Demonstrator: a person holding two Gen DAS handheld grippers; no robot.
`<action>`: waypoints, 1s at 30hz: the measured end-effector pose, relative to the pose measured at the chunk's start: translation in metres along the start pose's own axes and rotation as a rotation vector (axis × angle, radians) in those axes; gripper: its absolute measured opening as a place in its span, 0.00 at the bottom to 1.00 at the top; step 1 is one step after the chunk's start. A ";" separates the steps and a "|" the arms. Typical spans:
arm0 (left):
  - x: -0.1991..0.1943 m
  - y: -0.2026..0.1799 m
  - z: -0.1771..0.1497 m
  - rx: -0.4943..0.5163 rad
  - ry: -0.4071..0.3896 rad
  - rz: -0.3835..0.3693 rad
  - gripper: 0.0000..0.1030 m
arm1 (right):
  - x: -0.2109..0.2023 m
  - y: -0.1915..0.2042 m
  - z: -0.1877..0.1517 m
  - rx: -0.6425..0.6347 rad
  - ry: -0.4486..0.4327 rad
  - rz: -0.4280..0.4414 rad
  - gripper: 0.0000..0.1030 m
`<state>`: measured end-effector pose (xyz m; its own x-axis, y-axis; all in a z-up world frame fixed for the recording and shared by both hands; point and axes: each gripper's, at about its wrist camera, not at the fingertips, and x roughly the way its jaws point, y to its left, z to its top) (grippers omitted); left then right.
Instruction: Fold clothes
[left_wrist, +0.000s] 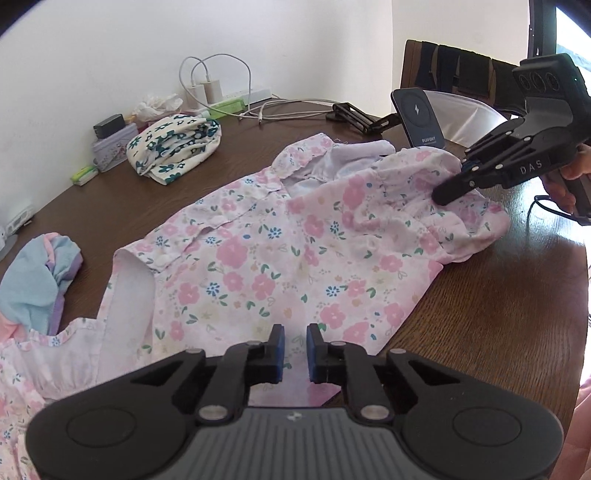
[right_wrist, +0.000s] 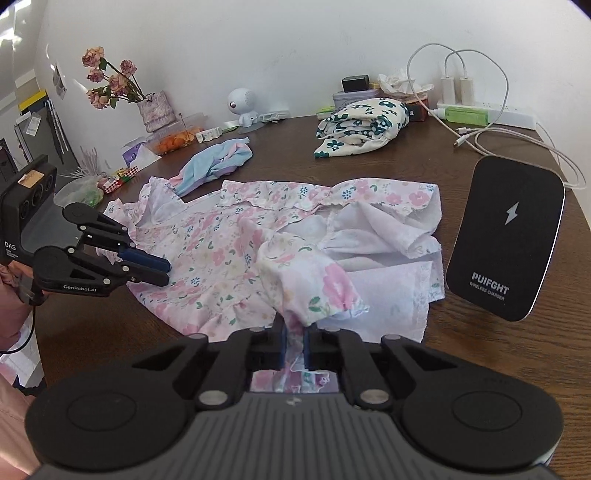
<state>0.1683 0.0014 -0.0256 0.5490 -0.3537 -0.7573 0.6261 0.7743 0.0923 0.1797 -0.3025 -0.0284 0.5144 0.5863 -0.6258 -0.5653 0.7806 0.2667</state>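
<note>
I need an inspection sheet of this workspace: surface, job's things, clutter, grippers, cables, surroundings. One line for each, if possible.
Surface: dark brown wooden table, mostly covered.
Job's things: pink floral cotton garment spread flat, one sleeve lifted; white cloth with dark green flowers bundled behind; pastel blue-pink cloth crumpled.
Clutter: black wireless charger pad upright beside the garment; lilac tin box; dried roses in a vase.
Grippers: left gripper open, above the hem; right gripper shut on the sleeve.
Cables: white charger cables loose near a white power strip.
Surroundings: white wall; a chair back.
</note>
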 end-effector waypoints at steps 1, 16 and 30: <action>0.001 0.000 -0.001 0.000 0.002 -0.005 0.10 | -0.003 -0.003 0.004 0.007 -0.008 0.006 0.07; -0.002 0.004 -0.005 -0.017 -0.012 -0.021 0.09 | 0.024 -0.035 0.059 0.026 -0.025 -0.135 0.04; -0.022 0.014 0.010 -0.094 -0.132 -0.039 0.20 | -0.021 -0.022 0.053 0.058 -0.120 -0.170 0.48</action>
<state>0.1710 0.0148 -0.0013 0.5972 -0.4453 -0.6671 0.5968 0.8024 -0.0013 0.2155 -0.3204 0.0181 0.6743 0.4639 -0.5745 -0.4273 0.8797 0.2087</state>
